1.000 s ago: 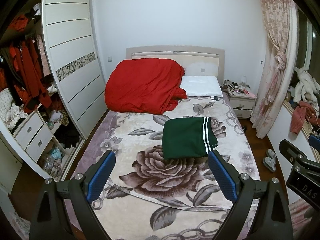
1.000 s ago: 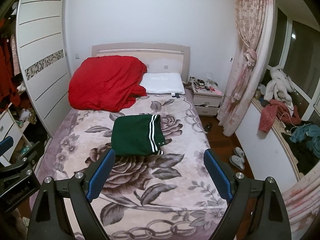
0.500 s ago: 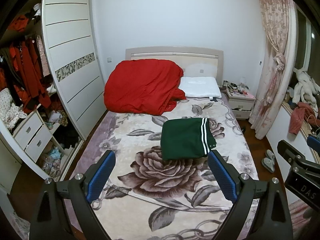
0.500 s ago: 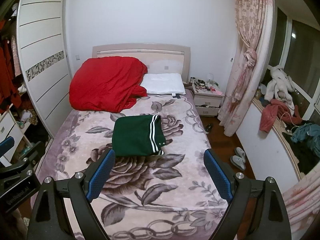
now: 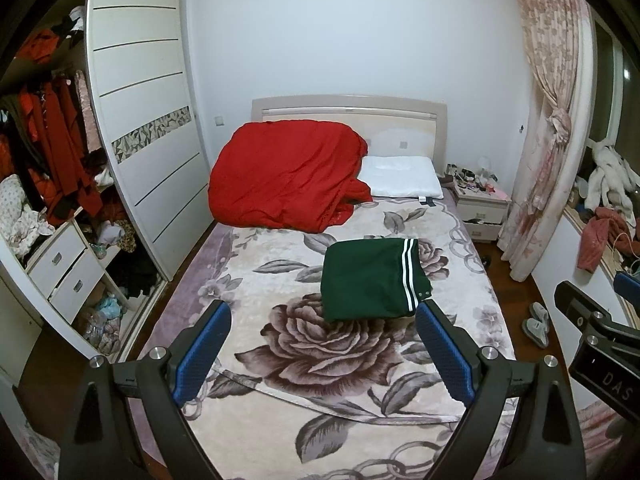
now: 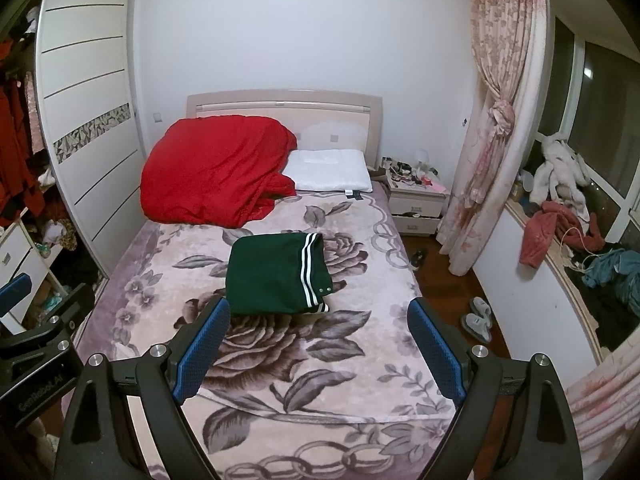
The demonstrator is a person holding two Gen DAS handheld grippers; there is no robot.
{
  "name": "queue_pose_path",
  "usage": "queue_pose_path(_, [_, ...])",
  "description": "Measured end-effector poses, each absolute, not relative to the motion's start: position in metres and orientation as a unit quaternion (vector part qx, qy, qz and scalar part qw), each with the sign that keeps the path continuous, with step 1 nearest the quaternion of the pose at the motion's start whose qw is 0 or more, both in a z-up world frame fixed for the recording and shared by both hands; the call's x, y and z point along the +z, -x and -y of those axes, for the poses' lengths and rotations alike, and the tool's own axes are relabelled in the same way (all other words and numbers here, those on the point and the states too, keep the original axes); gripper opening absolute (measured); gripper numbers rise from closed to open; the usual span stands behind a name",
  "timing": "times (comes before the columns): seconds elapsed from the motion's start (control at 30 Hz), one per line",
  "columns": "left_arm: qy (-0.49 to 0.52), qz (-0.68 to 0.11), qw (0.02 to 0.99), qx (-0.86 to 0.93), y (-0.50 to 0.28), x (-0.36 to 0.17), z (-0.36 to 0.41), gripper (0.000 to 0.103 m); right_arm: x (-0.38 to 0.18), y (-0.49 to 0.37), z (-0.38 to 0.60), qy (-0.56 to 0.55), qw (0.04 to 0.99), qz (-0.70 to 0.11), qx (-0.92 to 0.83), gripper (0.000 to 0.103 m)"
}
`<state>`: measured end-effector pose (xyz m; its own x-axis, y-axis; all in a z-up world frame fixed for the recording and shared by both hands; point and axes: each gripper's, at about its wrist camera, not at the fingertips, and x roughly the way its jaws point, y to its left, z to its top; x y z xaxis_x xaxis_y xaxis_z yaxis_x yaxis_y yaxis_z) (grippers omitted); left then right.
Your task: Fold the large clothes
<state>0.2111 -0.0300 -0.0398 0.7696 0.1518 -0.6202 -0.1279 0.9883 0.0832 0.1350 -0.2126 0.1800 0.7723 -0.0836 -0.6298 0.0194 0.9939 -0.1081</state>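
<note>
A dark green garment with white stripes [image 5: 370,278] lies folded into a neat rectangle in the middle of the floral bed cover [image 5: 320,360]; it also shows in the right wrist view [image 6: 276,274]. My left gripper [image 5: 322,344] is open and empty, held above the foot of the bed, well short of the garment. My right gripper [image 6: 318,344] is open and empty too, at about the same distance. The right gripper's body shows at the right edge of the left wrist view [image 5: 596,344].
A red duvet [image 5: 284,176] and a white pillow [image 5: 400,182] lie at the headboard. An open wardrobe with clothes [image 5: 52,168] stands left. A cluttered nightstand [image 5: 480,208], a pink curtain [image 5: 548,120], slippers [image 6: 478,318] and a clothes-strewn sill [image 6: 560,232] are right.
Both views have drifted back slightly from the bed; the green garment sits a little farther off. Nothing on the bed has moved, and both grippers stay open.
</note>
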Motion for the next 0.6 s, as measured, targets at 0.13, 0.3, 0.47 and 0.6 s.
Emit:
queue_pose_path(0.13, [-0.018,-0.329,0.941,0.076,-0.211,-0.037,0.032,0.094,0.181,-0.139,0.21,0.047,0.94,-0.336,-0.025,0.092])
queue_pose_path(0.3, [-0.019,-0.328,0.941,0.076,-0.212,-0.036,0.032,0.094,0.182,-0.143,0.208,0.045,0.94,-0.336,-0.023,0.092])
queue_pose_path(0.47, [-0.018,-0.328,0.941,0.076,-0.212,-0.034,0.033,0.094,0.182,-0.143,0.208,0.045,0.941,-0.336,-0.023,0.092])
queue_pose_path(0.6, [-0.017,-0.328,0.941,0.076,-0.212,-0.033,0.033,0.094,0.182,-0.141,0.206,0.044,0.94,-0.336,-0.024,0.092])
